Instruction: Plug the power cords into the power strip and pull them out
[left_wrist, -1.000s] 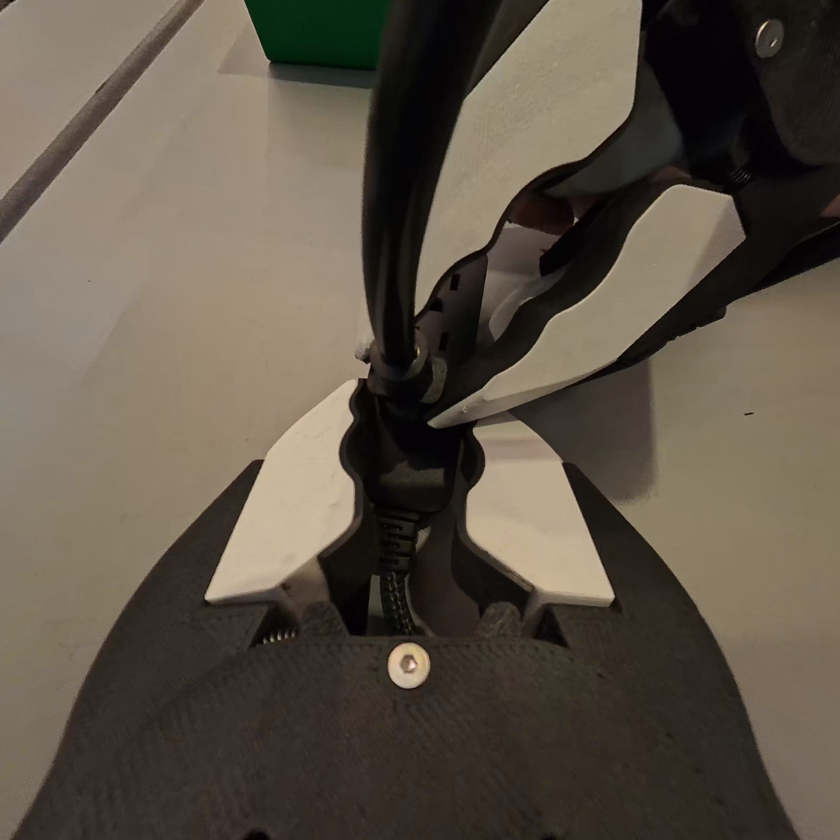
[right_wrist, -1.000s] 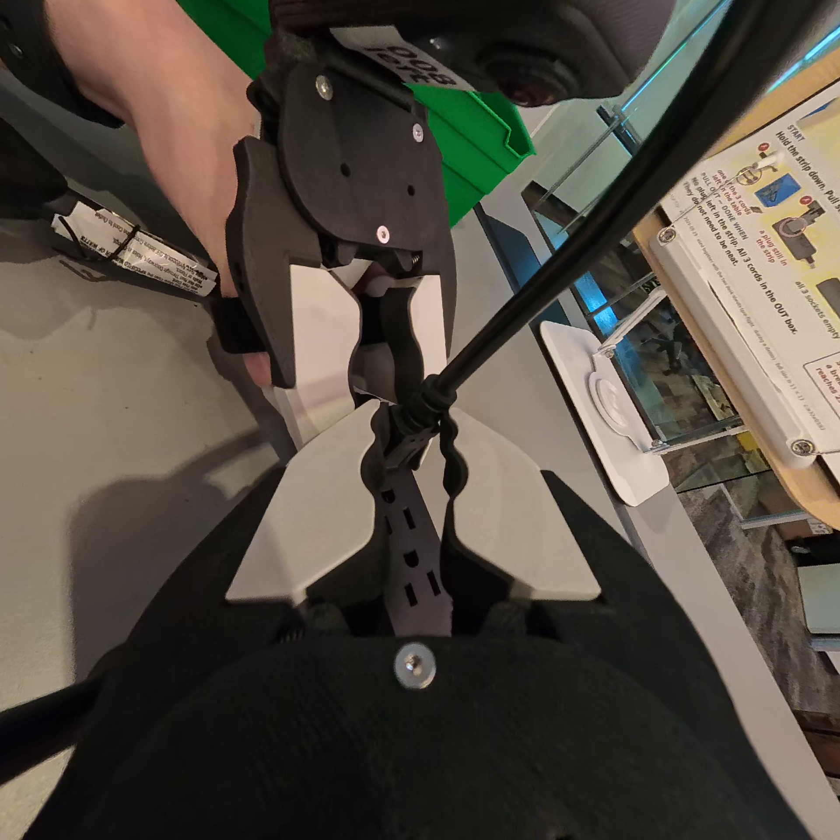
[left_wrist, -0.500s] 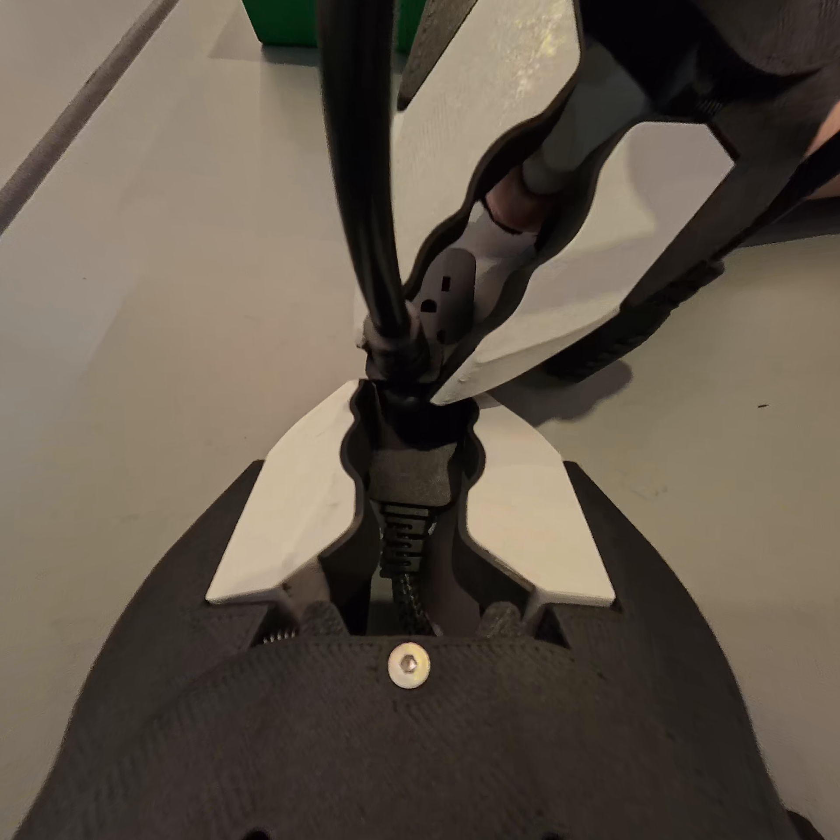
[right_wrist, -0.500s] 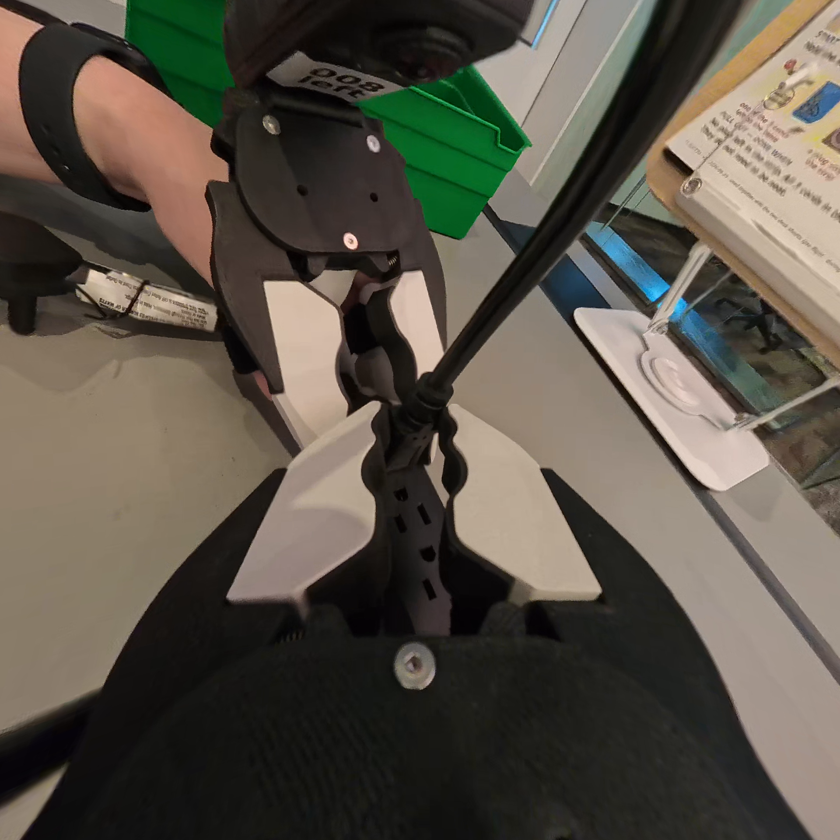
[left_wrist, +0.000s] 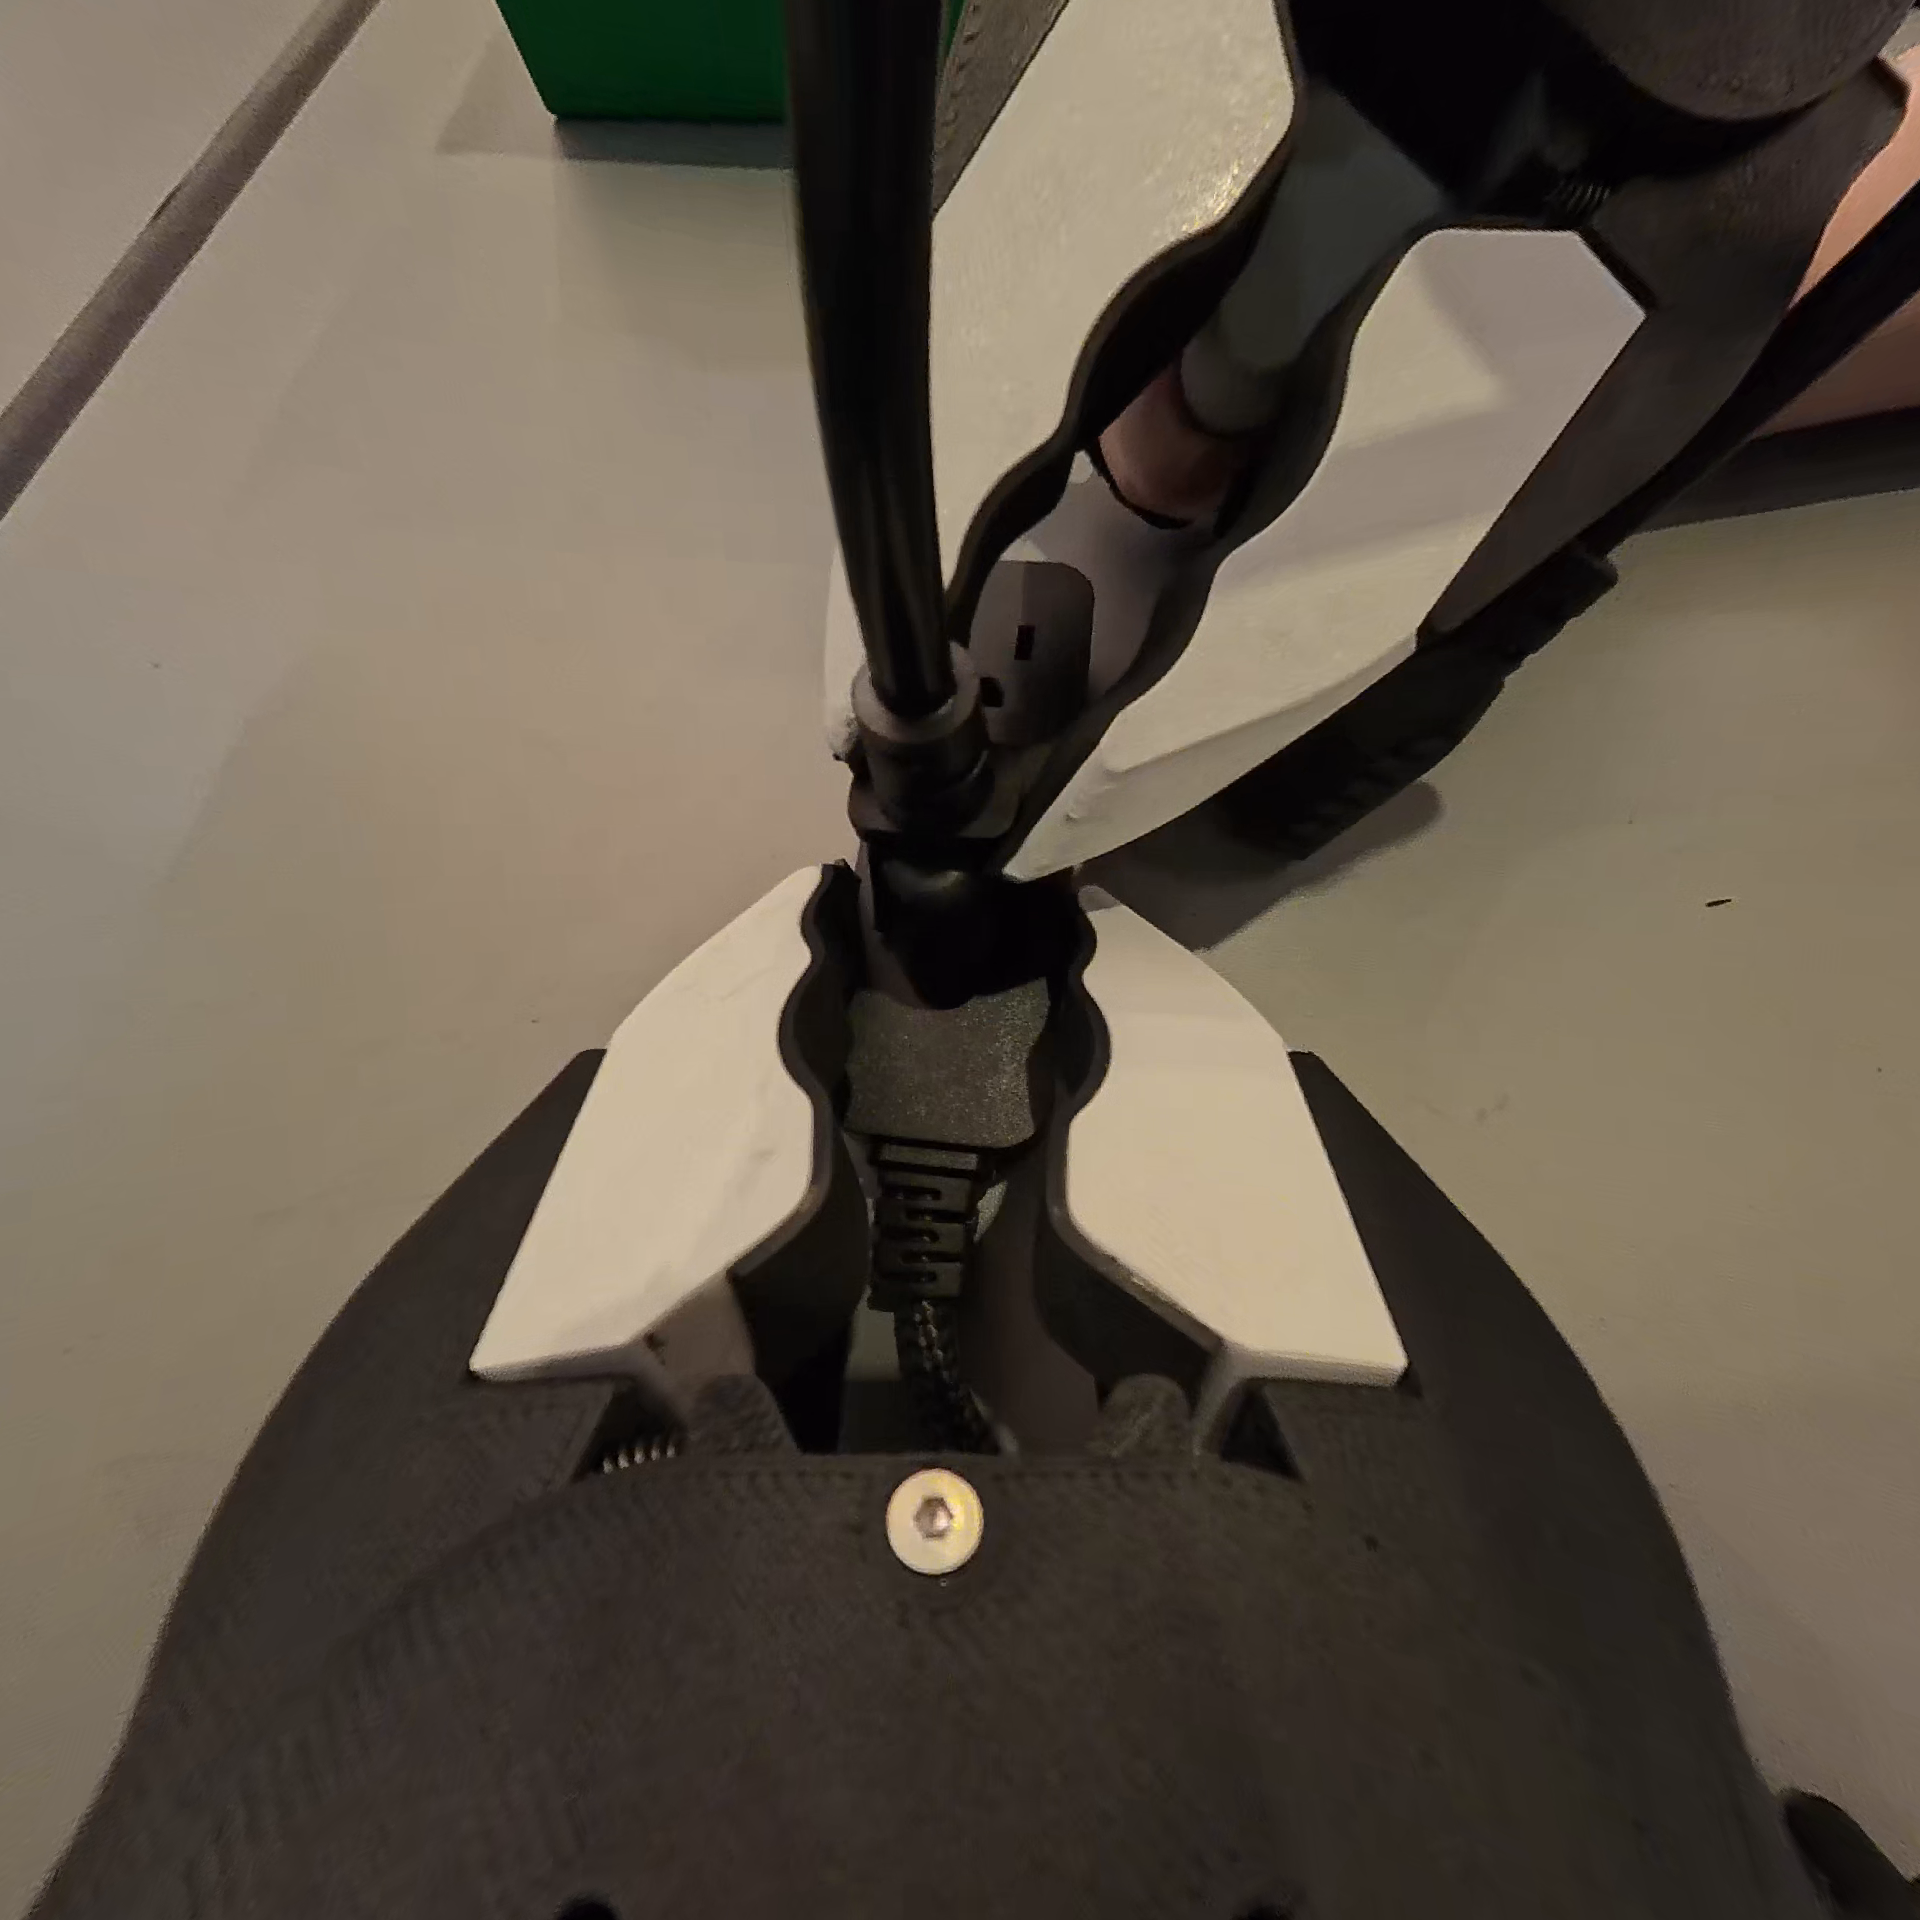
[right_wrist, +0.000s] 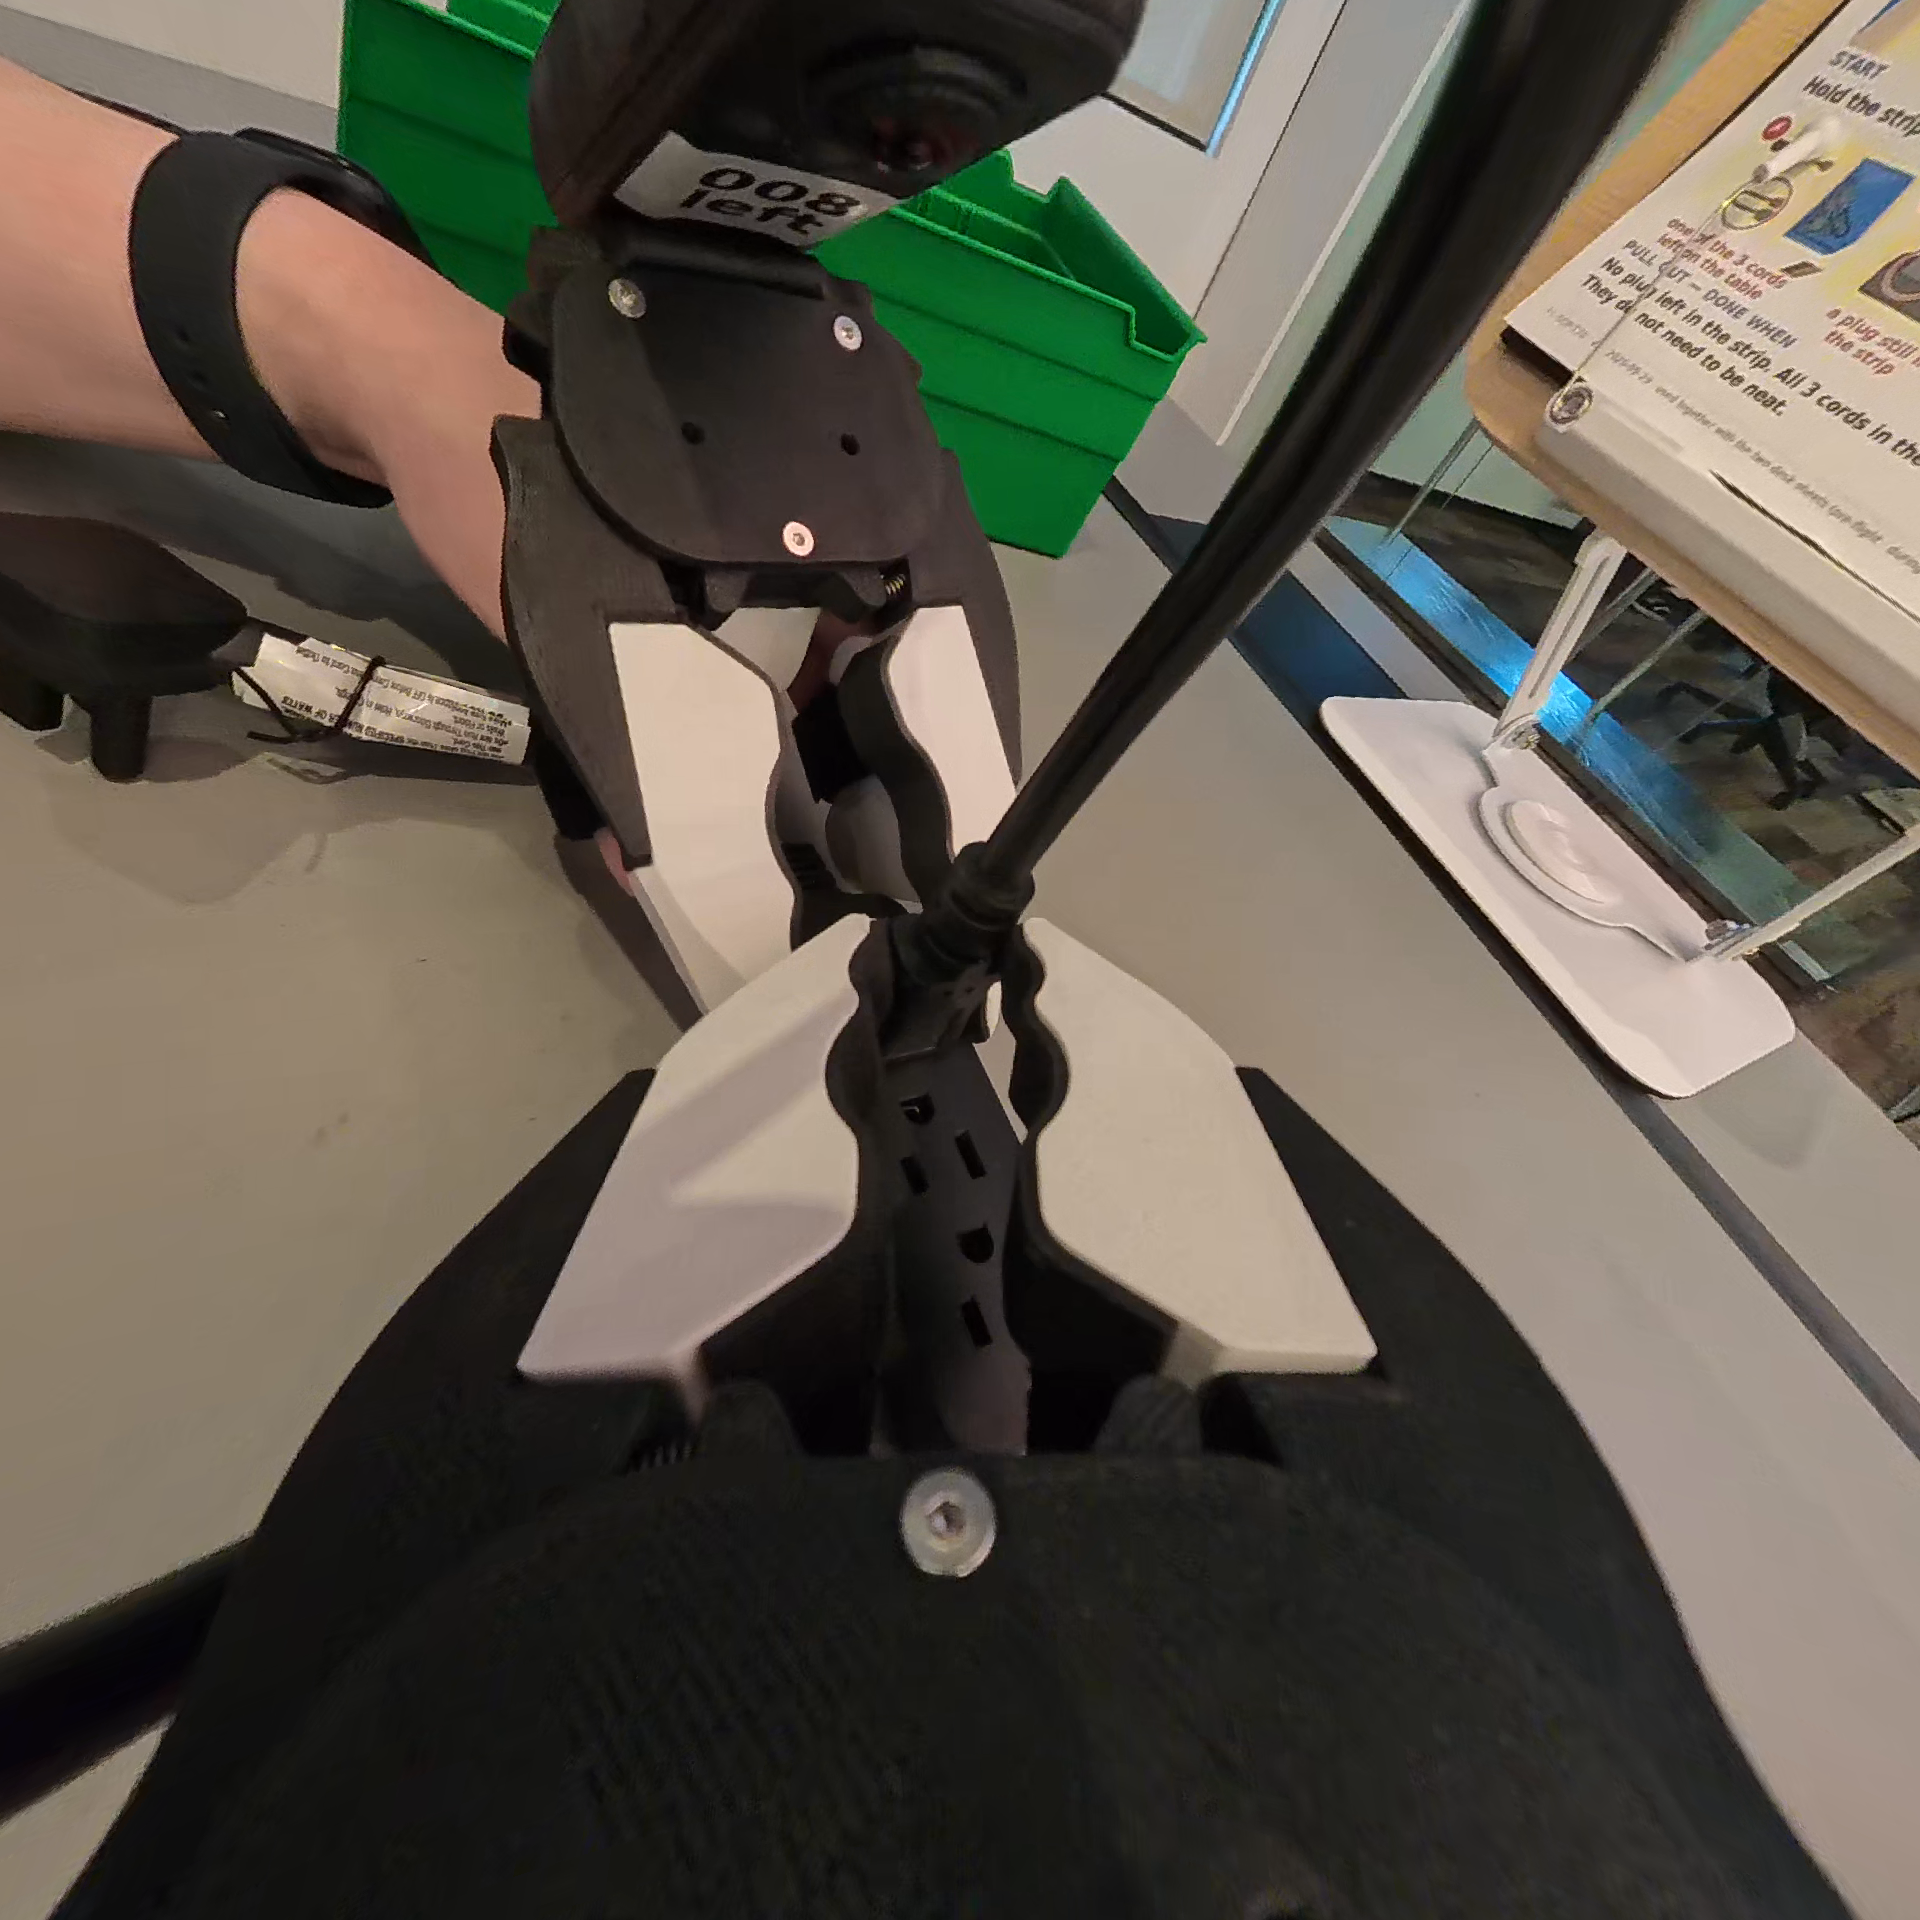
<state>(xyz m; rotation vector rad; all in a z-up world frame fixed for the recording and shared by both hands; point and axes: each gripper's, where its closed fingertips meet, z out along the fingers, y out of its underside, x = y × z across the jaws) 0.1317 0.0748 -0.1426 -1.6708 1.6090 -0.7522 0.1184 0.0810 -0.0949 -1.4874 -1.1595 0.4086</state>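
My left gripper (left_wrist: 940, 914) is shut on a black plug (left_wrist: 940, 1081) with a ribbed strain relief and a braided cord running back between the fingers. My right gripper (right_wrist: 945, 945) is shut on the dark power strip (right_wrist: 951, 1195), whose sockets show between its fingers. The two grippers meet tip to tip above the table. In the left wrist view the right gripper (left_wrist: 935, 800) holds the strip (left_wrist: 1023, 644) just past my plug. The strip's thick black cord (right_wrist: 1247, 520) rises from its end. In the right wrist view the left gripper (right_wrist: 831, 904) faces me.
A green bin (right_wrist: 987, 312) stands at the back of the grey table (right_wrist: 260, 1039). An instruction board (right_wrist: 1714, 312) on a white stand base (right_wrist: 1558, 883) is at the right. A tagged cord (right_wrist: 384, 707) and a person's hand with a black wristband (right_wrist: 239, 312) are at the left. About 4 centimetres separates my left fingertips from my right.
Both grippers stay shut. The right gripper with the strip has swung upward and more upright in the left wrist view. The left gripper has drawn back slightly in the right wrist view.
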